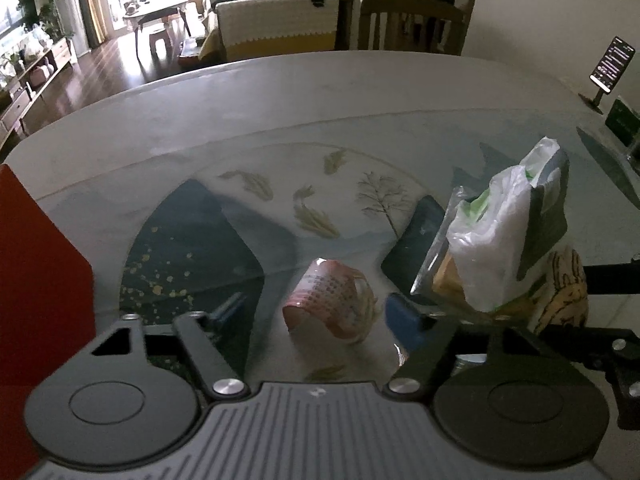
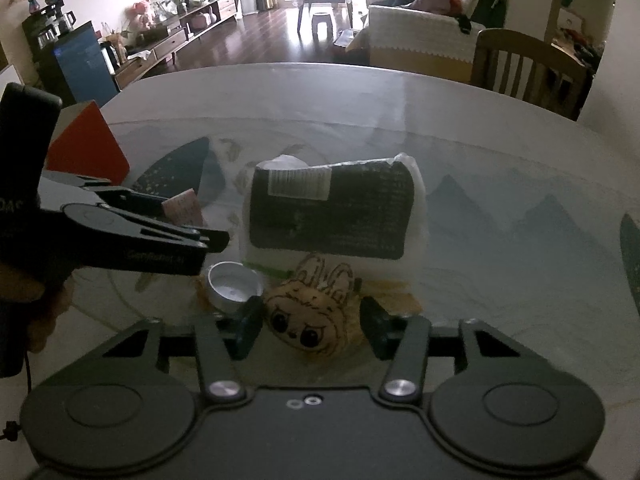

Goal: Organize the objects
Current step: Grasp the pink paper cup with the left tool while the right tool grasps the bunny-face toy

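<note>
My left gripper (image 1: 316, 316) is open, its blue fingertips either side of a pink-and-white printed packet (image 1: 328, 304) lying on the glass table (image 1: 280, 92). From the right wrist view that gripper (image 2: 192, 240) reaches in from the left, beside the pink packet (image 2: 184, 210). My right gripper (image 2: 314, 328) is open, and a tan plush toy with a drawn face (image 2: 316, 320) lies on the table between its fingers, close to both pads. Behind the toy stands a white plastic bag with a dark label (image 2: 332, 216), also in the left wrist view as the bag (image 1: 508, 232) beside the plush toy (image 1: 564, 292).
A small silver tin (image 2: 234, 286) sits left of the toy. A red box (image 2: 88, 148) stands at the table's left. A dark flat object (image 1: 420, 240) lies by the bag. A phone on a stand (image 1: 610, 64) is at the far right. A wooden chair (image 2: 528, 68) is beyond the table.
</note>
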`<state>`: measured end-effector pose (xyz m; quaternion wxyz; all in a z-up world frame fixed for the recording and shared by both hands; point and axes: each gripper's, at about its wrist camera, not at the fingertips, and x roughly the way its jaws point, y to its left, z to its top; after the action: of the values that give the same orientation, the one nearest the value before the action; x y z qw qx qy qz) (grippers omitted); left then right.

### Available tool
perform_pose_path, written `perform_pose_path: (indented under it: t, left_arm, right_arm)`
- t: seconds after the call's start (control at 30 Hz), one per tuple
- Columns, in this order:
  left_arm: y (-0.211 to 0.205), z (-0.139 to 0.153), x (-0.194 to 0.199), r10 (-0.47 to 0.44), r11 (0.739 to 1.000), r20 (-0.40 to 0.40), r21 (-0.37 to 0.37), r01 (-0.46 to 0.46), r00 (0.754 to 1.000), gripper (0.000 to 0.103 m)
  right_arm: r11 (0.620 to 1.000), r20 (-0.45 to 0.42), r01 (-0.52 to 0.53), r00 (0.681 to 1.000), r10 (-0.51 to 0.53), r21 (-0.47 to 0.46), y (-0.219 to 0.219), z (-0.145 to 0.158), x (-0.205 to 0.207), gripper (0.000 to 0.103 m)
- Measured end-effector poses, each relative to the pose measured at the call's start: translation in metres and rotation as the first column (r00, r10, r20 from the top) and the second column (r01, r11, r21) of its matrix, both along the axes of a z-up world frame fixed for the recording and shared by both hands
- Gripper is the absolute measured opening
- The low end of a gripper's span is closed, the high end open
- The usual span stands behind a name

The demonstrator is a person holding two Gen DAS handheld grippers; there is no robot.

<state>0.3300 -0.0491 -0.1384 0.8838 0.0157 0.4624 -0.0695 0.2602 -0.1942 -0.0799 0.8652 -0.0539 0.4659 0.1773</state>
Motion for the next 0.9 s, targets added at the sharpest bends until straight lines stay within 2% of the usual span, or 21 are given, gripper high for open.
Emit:
perform_pose_path:
  t: [0.07, 0.1, 0.17, 0.57, 0.9]
  left_arm:
    - [-0.002, -0.001, 0.0, -0.009, 1.0, 0.0, 0.008, 0.009, 1.0, 0.052]
    - [-0.002, -0.002, 0.0, -0.013, 1.0, -0.002, 0.009, 0.013, 1.0, 0.05]
    - [-0.002, -0.002, 0.0, -0.013, 1.0, 0.005, 0.015, 0.013, 1.0, 0.039]
    - [-0.002, 0.004, -0.008, -0.002, 1.0, -0.003, 0.017, 0.002, 1.0, 0.034]
    - [0.001, 0.036, -0.039, 0.008, 0.998, -0.007, -0.061, -0.008, 1.0, 0.034]
  right_arm:
    - [1.0, -0.001, 0.001, 1.0, -0.001, -0.003, 0.001, 0.0, 0.0, 0.044]
    - [1.0, -0.001, 0.002, 1.0, -0.002, -0.002, 0.0, -0.001, -0.001, 0.044]
    - [1.0, 0.002, 0.004, 1.0, -0.004, -0.002, 0.001, -0.001, -0.001, 0.043]
    - [1.0, 0.011, 0.016, 1.0, -0.017, 0.016, -0.005, 0.008, -0.006, 0.041]
    - [0.999, -0.009, 0.009, 1.0, -0.009, 0.045, -0.005, 0.026, -0.023, 0.041]
